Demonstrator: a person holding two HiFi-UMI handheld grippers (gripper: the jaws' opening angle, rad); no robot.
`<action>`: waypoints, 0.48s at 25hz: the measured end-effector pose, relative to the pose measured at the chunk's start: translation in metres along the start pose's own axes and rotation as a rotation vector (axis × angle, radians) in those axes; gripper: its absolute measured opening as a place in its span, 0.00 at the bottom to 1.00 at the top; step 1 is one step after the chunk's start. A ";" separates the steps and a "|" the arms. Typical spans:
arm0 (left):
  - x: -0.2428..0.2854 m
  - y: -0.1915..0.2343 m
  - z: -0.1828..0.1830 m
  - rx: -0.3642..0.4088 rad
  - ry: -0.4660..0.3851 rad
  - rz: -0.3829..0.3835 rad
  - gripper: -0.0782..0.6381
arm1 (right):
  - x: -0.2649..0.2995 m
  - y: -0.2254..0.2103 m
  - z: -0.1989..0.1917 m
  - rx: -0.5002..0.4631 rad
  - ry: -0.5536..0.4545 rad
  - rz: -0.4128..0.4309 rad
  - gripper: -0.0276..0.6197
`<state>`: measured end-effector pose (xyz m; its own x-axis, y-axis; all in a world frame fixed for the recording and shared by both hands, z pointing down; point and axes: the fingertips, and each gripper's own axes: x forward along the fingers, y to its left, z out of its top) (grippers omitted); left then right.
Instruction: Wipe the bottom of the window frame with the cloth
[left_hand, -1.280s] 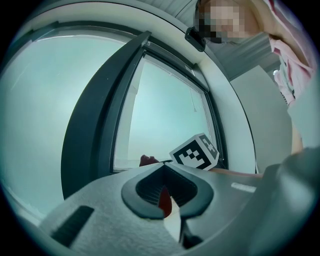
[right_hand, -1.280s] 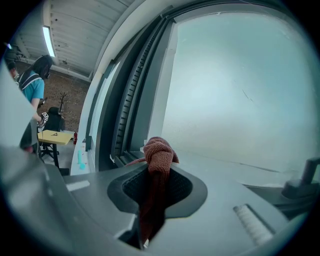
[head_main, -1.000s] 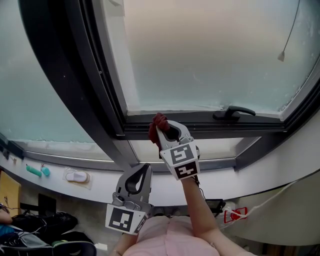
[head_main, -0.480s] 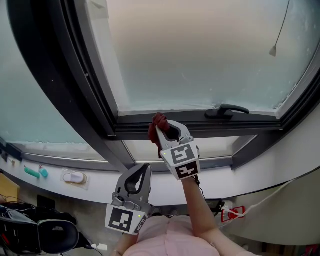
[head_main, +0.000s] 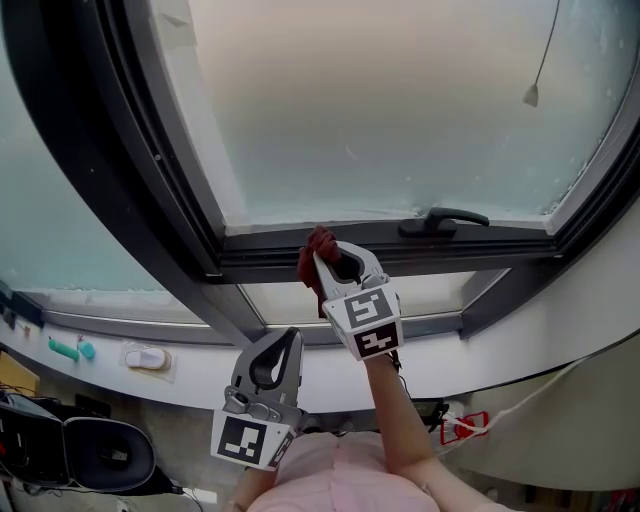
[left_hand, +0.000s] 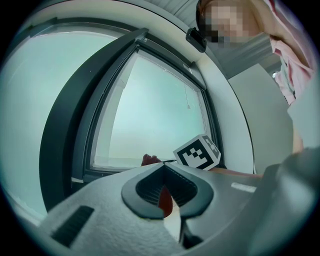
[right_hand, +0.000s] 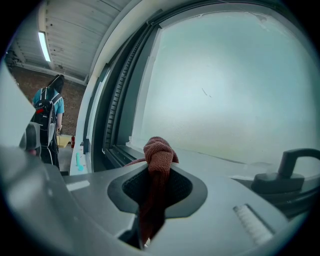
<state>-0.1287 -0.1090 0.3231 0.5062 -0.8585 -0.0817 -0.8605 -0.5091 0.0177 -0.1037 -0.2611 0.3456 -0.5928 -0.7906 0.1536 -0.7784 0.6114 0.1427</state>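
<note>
Along the bottom rail (head_main: 470, 255), the stretch right of the cloth (head_main: 318, 243) lies open as far as the handle (head_main: 445, 221), which stands proud of the rail and bars a straight pass there. Left of the cloth, the rail soon ends at the corner where the thick dark mullion (head_main: 120, 170) rises. The glass (head_main: 400, 100) closes the far side. A cord (head_main: 531, 96) hangs high at the right, well above the rail. The left gripper (head_main: 293, 335) sits just below the right gripper (head_main: 325, 262), crowding that side. Small items (head_main: 146, 355) lie on the sill (head_main: 200, 378), well apart at far left.
</note>
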 end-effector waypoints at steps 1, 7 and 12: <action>0.001 -0.001 0.000 0.000 0.000 -0.003 0.11 | -0.001 -0.001 0.000 0.001 0.000 -0.001 0.14; 0.007 -0.008 -0.002 -0.001 0.006 -0.016 0.11 | -0.006 -0.009 -0.002 0.004 -0.003 -0.005 0.15; 0.011 -0.013 -0.003 0.002 0.007 -0.027 0.11 | -0.010 -0.015 -0.004 0.007 -0.010 -0.011 0.15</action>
<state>-0.1122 -0.1120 0.3246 0.5296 -0.8449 -0.0748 -0.8467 -0.5319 0.0139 -0.0855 -0.2624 0.3455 -0.5865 -0.7973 0.1427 -0.7860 0.6028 0.1374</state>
